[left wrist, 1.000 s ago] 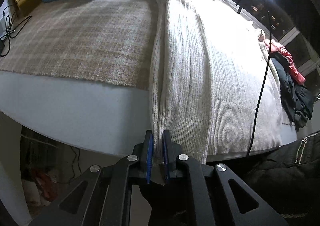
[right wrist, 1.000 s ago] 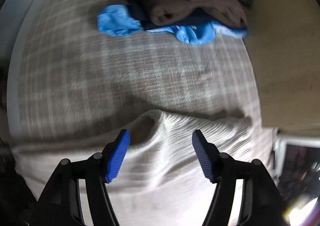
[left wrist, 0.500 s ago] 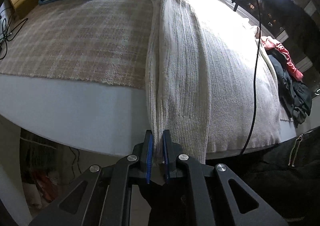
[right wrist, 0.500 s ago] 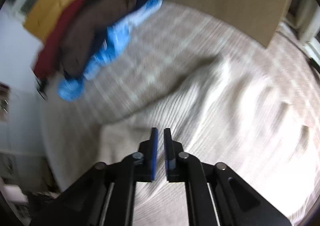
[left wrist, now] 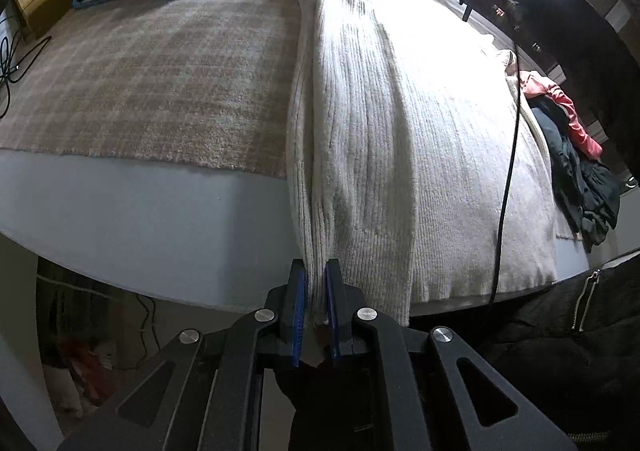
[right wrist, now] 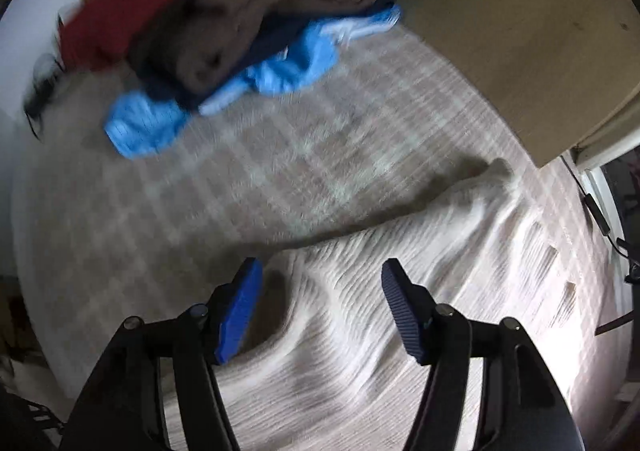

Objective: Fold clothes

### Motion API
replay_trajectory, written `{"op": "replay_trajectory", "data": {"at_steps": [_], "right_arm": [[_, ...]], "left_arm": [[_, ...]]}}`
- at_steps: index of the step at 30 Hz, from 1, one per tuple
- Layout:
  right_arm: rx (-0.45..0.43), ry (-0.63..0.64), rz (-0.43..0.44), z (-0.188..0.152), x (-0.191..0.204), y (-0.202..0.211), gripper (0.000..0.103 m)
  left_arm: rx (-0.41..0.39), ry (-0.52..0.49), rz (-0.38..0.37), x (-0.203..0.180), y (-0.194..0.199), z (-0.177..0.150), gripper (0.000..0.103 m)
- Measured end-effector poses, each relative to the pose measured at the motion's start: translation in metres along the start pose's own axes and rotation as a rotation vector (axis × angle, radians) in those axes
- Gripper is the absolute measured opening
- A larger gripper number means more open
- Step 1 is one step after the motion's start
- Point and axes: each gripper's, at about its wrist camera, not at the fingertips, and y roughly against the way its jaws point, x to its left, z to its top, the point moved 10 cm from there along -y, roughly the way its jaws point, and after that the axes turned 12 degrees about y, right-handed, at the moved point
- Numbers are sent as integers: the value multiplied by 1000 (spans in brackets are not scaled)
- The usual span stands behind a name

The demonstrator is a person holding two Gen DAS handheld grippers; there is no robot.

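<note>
Since half a second ago the left gripper point(left wrist: 316, 301) stays clamped on the sweater point(left wrist: 384, 139) hem, bottom centre. Right gripper point(right wrist: 320, 307) (jaws just reopened) hangs apart over the sweater's collar point(right wrist: 280, 303), lower frame, gripping nothing.

Black gripper point(left wrist: 316, 293) frames; ridged blue fingers point(right wrist: 404, 315); silver screws.

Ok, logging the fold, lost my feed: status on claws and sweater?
Left claw shut on cream sweater hem at table edge. Right claw just opening, over the sweater's far end, nothing pinched. Black cable lies across sweater.
</note>
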Motion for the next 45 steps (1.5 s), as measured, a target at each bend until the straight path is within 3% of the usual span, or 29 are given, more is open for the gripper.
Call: {"op": "replay_trajectory", "data": {"at_steps": [2, 4, 8, 13, 15, 19, 22, 29, 35, 39, 42, 45], "right_arm": [[35, 16, 27, -7, 3, -10, 12], [-6, 22, 26, -10, 0, -6, 11], [-173, -92, 125, -27, -22, 32, 10], [-321, -292, 204, -87, -68, 71, 10], [-346, -390, 234, -115, -85, 71, 9], [-306, -490, 224, -172, -99, 54, 8], [-283, -539, 201, -195, -104, 47, 8], [-251, -491, 129, -208, -99, 48, 8], [-221, -463, 96, -212, -100, 46, 8], [-223, -469, 99, -214, -100, 47, 8], [-224, -484, 108, -212, -101, 44, 8], [-229, -498, 115, -208, -103, 44, 8]], "left_arm": [[1, -9, 3, -1, -2, -1, 9], [-1, -17, 12, -8, -2, 0, 8], [-17, -50, 8, -23, 2, 10, 8], [-29, -154, -23, -62, 25, -5, 8], [-25, -202, -29, -78, 29, 10, 8], [10, -271, -48, -116, 18, 9, 8], [50, -322, -29, -129, 8, -7, 8], [97, -375, 5, -128, -9, -21, 8], [159, -313, -17, -110, 9, -41, 15], [136, -252, 16, -80, 38, -48, 15], [72, -195, 16, -69, 47, -27, 14], [34, -211, -5, -78, 40, -9, 14]]}}
